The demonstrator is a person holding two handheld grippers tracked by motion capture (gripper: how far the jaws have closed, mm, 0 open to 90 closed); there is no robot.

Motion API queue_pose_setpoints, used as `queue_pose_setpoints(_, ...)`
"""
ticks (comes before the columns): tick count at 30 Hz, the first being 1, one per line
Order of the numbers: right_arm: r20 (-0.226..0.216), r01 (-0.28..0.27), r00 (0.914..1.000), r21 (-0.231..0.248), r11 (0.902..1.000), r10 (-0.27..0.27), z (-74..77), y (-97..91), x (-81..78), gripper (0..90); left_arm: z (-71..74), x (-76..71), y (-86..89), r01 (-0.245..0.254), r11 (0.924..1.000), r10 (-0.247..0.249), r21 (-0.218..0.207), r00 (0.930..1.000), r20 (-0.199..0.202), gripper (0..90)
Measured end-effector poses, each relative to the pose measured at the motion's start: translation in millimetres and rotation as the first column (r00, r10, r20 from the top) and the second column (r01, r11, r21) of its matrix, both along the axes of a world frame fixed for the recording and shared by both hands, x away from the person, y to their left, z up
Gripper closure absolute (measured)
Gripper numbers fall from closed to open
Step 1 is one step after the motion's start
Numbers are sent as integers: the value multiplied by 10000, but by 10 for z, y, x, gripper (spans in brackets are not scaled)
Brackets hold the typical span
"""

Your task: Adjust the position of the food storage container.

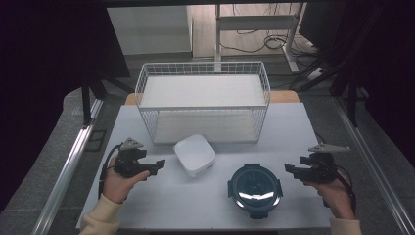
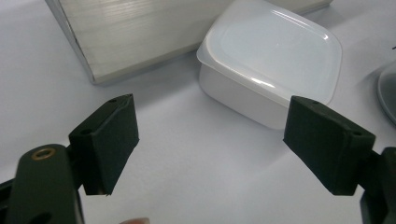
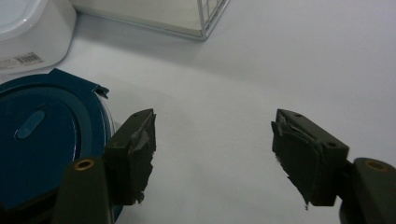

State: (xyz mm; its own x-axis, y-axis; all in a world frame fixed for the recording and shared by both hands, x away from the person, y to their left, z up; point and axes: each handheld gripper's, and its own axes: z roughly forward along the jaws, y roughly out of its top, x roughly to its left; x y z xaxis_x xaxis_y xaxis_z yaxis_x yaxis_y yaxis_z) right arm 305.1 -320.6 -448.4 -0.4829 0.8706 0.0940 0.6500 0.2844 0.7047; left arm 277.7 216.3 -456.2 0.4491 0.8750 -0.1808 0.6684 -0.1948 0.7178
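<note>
A white square lidded container (image 1: 195,154) sits on the table in front of the wire basket (image 1: 203,100). A round container with a dark blue clip lid (image 1: 255,189) lies to its right, nearer the front edge. My left gripper (image 1: 159,165) is held left of the white container (image 2: 271,60), jaws open and empty, pointing toward it. Right of the blue lid (image 3: 42,144), my right gripper (image 1: 288,170) points left with its jaws open and nothing between them; the lid's edge lies just beside its left jaw.
The white wire basket stands at the back of the table, its base tray (image 2: 126,32) close behind the white container. Bare white tabletop (image 3: 280,60) lies ahead of the right gripper. Metal rails run along both sides of the table.
</note>
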Motion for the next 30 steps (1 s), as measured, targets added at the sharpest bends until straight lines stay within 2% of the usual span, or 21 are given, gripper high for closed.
queue_pose_setpoints(11, -781, 25, 9969, -216, 9998, -42, -7, -102, -146, 425, -62, -64, 21, 37, 10000, -38, -29, 9998, -201, 176)
queue_pose_setpoints(17, -1373, -530, 9894, -321, 9981, 481, -22, -33, -196, 490, -95, -84, 12, 87, 10000, -88, -26, 9993, -352, 175)
queue_pose_setpoints(18, -1434, -663, 9878, -385, 9971, 601, -23, -17, -219, 536, -101, -85, 7, 117, 9999, -119, -48, 9992, -378, 174)
queue_pose_setpoints(19, -1434, -663, 9878, -385, 9971, 601, -23, -17, -219, 536, -101, -85, 7, 117, 9999, -119, -48, 9992, -378, 174)
queue_pose_setpoints(21, -1550, -760, 9855, -385, 9964, 692, -31, -11, -248, 590, -106, -89, 0, 139, 9999, -141, -37, 9991, -412, 174)
queue_pose_setpoints(22, -1730, -949, 9812, -475, 9943, 854, -63, 5, -280, 647, -108, -95, -8, 148, 9999, -149, -41, 9990, -422, 173)
queue_pose_setpoints(24, -1777, -1020, 9798, -504, 9935, 916, -78, 13, -290, 670, -110, -99, -14, 154, 9999, -155, -20, 9990, -424, 173)
queue_pose_setpoints(27, -2021, -1410, 9713, -649, 9879, 1253, -130, 63, -320, 784, -119, -101, -36, 208, 9998, -206, 25, 9987, -462, 173)
queue_pose_setpoints(29, -2301, -1858, 9582, -488, 9814, 1700, -181, 129, -330, 865, -131, -100, -53, 228, 9997, -226, 39, 9985, -491, 172)
queue_pose_setpoints(30, -2301, -1858, 9582, -488, 9814, 1700, -181, 129, -330, 865, -134, -100, -56, 262, 9996, -259, 55, 9983, -516, 172)
